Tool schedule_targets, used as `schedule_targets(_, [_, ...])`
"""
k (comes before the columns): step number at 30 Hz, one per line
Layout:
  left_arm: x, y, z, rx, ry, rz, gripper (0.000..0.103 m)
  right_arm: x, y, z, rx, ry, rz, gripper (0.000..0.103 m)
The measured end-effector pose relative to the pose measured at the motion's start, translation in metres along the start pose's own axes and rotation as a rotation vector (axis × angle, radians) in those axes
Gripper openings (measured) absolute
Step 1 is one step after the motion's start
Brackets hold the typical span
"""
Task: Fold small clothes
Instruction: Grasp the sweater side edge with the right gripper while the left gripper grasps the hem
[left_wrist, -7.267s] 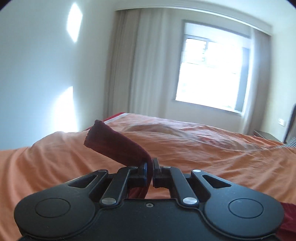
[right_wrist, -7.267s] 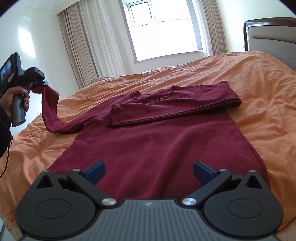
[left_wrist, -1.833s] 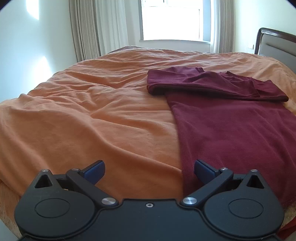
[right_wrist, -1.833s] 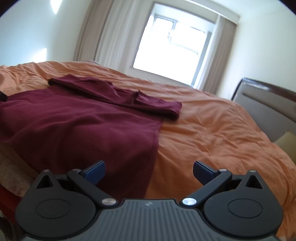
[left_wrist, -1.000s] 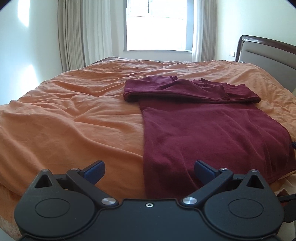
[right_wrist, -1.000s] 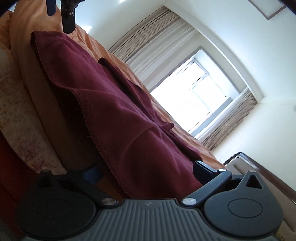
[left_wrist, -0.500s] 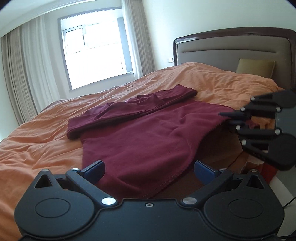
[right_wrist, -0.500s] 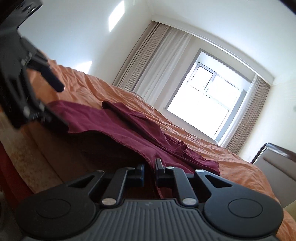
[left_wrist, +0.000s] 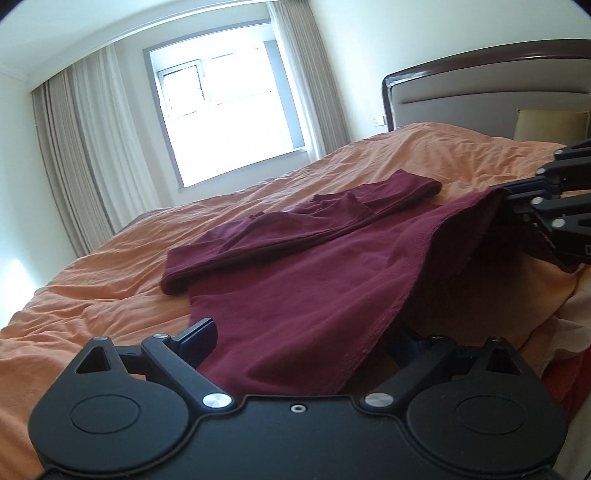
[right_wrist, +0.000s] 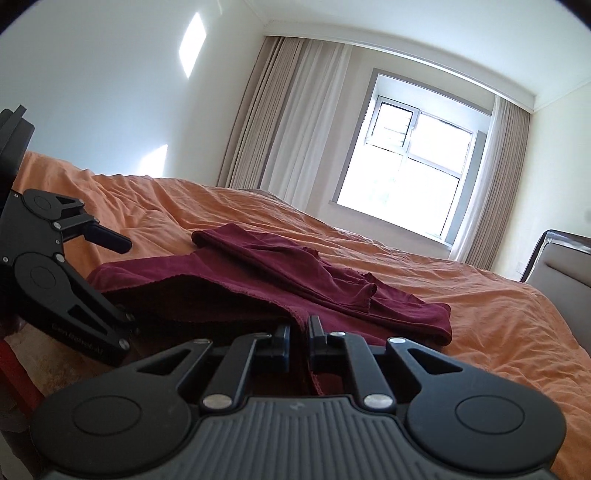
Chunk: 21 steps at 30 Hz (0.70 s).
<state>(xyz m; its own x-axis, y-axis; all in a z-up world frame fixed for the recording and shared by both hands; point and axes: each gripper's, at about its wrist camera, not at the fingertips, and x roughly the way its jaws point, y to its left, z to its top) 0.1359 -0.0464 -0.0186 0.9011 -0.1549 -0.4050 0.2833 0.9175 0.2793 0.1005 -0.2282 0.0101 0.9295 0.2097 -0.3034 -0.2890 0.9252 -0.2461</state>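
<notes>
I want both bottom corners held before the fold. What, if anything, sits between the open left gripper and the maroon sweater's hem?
Nothing visible does. The left gripper is open with the maroon knit sweater hem already between its fingers. The right gripper has the other corner clamped.

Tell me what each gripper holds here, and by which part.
The right gripper is shut on the maroon sweater, at its bottom hem corner. The left gripper is open around the other hem corner, holding nothing yet.
</notes>
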Motion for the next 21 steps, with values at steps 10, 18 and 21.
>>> schedule_targets(10, [-0.018, 0.037, -0.012, 0.002, -0.009, 0.13, 0.076, -0.005, 0.014, -0.011, -0.025, 0.041, -0.001, 0.01])
schedule_targets(18, [-0.015, 0.048, -0.016, 0.016, 0.001, 0.114, 0.044, 0.004, 0.023, -0.039, -0.077, 0.134, -0.044, 0.039])
schedule_targets(21, [-0.016, 0.043, -0.013, 0.056, -0.017, 0.104, 0.029, 0.007, 0.028, -0.053, -0.109, 0.168, -0.069, 0.041])
